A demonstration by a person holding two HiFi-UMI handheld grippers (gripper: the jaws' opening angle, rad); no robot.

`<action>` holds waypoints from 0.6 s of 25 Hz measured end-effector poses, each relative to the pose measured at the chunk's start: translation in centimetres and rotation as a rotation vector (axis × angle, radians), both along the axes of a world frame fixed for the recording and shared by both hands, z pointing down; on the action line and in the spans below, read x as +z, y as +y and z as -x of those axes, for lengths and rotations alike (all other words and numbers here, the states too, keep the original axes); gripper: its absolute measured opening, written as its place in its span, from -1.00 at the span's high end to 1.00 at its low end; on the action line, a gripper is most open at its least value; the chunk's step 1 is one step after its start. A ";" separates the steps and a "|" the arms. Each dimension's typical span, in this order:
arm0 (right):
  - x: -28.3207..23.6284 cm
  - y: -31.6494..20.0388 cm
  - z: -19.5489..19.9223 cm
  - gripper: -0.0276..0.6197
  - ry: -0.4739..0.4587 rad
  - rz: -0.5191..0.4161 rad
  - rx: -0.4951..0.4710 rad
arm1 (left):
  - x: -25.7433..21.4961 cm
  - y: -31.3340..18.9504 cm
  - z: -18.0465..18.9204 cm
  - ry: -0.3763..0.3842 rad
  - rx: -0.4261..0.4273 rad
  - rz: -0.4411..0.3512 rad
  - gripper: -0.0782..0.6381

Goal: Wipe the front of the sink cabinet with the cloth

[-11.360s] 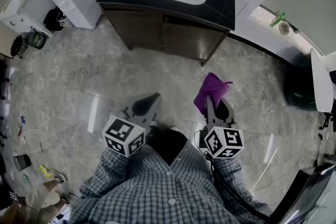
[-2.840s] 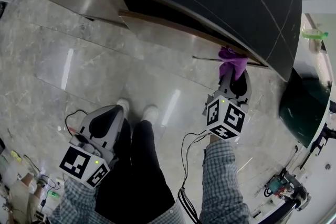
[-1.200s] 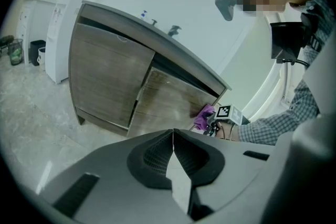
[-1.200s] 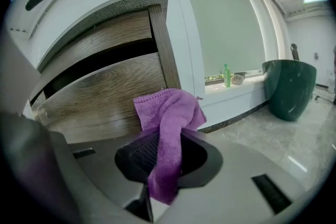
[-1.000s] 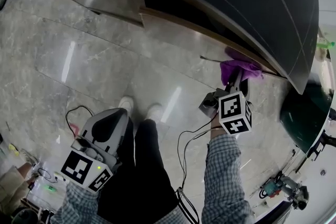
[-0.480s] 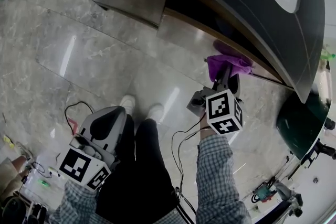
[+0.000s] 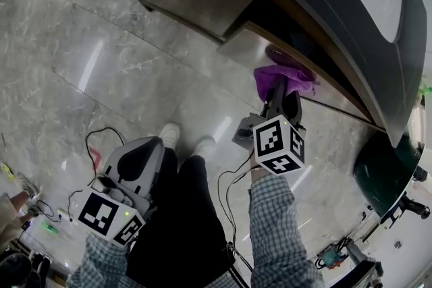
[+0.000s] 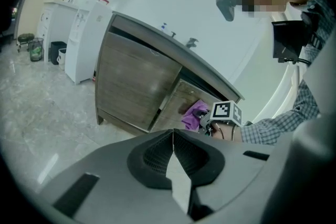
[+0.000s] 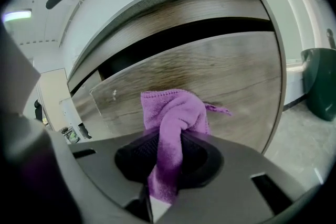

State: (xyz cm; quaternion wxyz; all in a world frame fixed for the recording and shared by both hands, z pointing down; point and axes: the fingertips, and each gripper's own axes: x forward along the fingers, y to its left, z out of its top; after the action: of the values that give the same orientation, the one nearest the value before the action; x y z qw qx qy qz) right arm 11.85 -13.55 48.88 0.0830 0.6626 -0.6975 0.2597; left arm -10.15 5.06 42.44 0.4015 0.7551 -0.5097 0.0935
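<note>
The purple cloth (image 7: 282, 80) (image 9: 173, 123) (image 8: 193, 114) is pinched in my right gripper (image 7: 278, 92) (image 9: 169, 152), which is shut on it, and the cloth presses against the brown wood front of the sink cabinet (image 7: 260, 54) (image 9: 226, 73) (image 8: 131, 86) on its right-hand door. A dark gap runs above that door under the black countertop (image 7: 351, 17). My left gripper (image 7: 138, 162) (image 8: 173, 157) hangs low by the person's left leg, jaws shut and empty, well away from the cabinet.
A dark green bin (image 7: 388, 165) (image 9: 319, 81) stands right of the cabinet. Cables (image 7: 94, 145) trail over the glossy marble floor (image 7: 101, 64). A white water dispenser (image 8: 89, 39) stands left of the cabinet. The person's shoes (image 7: 185, 139) are just before it.
My right gripper with the cloth has slid leftward along the cabinet front, from the far right end toward the door's middle. The left gripper has stayed by the leg.
</note>
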 end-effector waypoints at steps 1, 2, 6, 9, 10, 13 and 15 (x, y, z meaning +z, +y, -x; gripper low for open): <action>0.2 -0.1 0.8 0.66 0.001 0.000 -0.018 | 0.2 0.1 0.5 -0.002 -0.011 0.002 0.74; 0.4 -0.2 1.7 0.66 0.003 0.000 -0.037 | 0.4 0.2 1.0 -0.004 -0.021 0.003 0.74; 0.9 -0.3 4.9 0.66 0.020 -0.006 -0.132 | 0.9 0.5 2.4 -0.015 -0.055 0.006 0.74; 1.0 -0.3 6.8 0.66 0.028 -0.008 -0.183 | 0.8 0.9 3.1 -0.018 -0.074 0.006 0.74; 1.0 -0.4 7.4 0.66 0.028 -0.009 -0.196 | 0.8 1.0 3.4 -0.019 -0.079 0.005 0.74; 1.5 -0.5 9.7 0.66 0.035 -0.007 -0.254 | 0.8 1.3 4.1 -0.017 -0.096 0.007 0.74; 1.9 -0.4 11.0 0.66 0.042 -0.005 -0.295 | 0.9 1.3 4.4 -0.018 -0.104 0.009 0.74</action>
State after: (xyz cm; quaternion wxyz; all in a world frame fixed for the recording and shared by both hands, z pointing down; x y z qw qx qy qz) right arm 0.86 -13.95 50.79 0.1334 0.5583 -0.7861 0.2292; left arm -14.51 6.40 43.31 0.4047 0.7248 -0.5515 0.0817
